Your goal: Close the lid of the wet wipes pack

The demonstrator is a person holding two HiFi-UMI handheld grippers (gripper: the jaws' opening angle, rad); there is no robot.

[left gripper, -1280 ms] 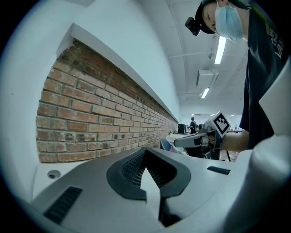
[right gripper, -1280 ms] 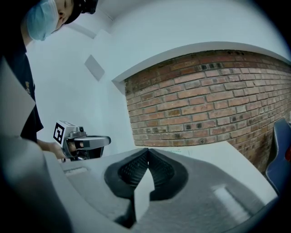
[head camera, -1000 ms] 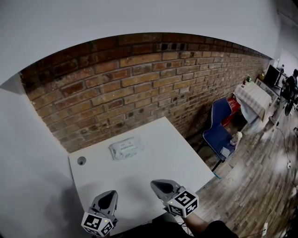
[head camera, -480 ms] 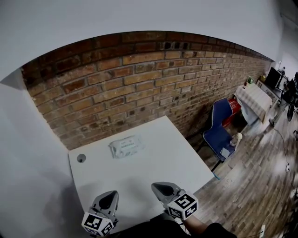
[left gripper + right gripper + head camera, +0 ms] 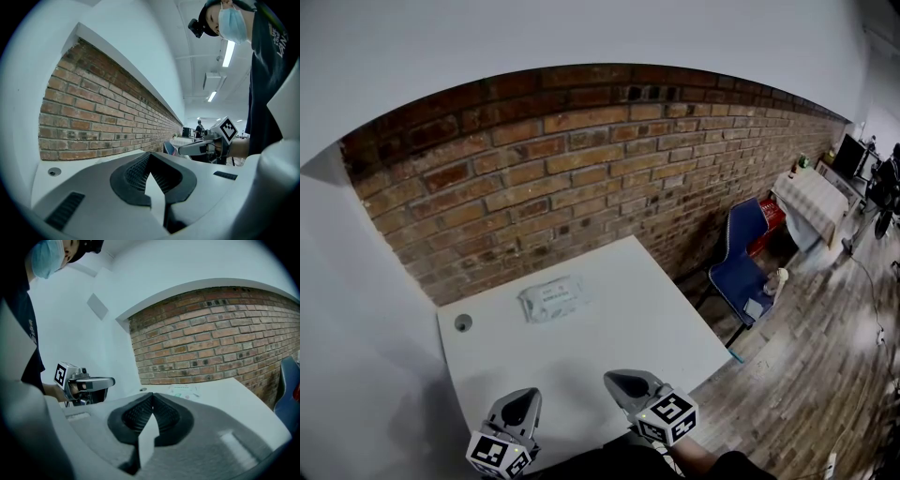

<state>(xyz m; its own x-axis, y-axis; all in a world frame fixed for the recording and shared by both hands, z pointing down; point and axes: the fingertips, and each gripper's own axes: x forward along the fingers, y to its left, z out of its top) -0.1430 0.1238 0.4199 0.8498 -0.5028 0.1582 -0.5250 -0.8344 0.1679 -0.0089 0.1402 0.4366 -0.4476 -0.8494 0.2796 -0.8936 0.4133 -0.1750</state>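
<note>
The wet wipes pack [image 5: 551,298] lies flat on the white table [image 5: 619,309] near the brick wall, pale with a printed label. It is too small to tell how its lid stands. It also shows beyond my right jaws as a pale pack [image 5: 184,391]. My left gripper [image 5: 523,394] hovers over the table's near edge, shut with nothing in it. My right gripper [image 5: 617,377] is beside it, also shut and empty. Both are well short of the pack. In their own views the left gripper [image 5: 149,154] and the right gripper [image 5: 152,395] have their jaws pressed together.
A round cable hole [image 5: 463,322] sits at the table's far left corner. The brick wall [image 5: 581,169] runs behind the table. A blue chair [image 5: 741,253] stands off the table's right side, on the wooden floor [image 5: 806,375].
Nothing has visibly moved apart from a slight shift of the view. Both grippers stay shut near the front edge and the pack lies where it was.
</note>
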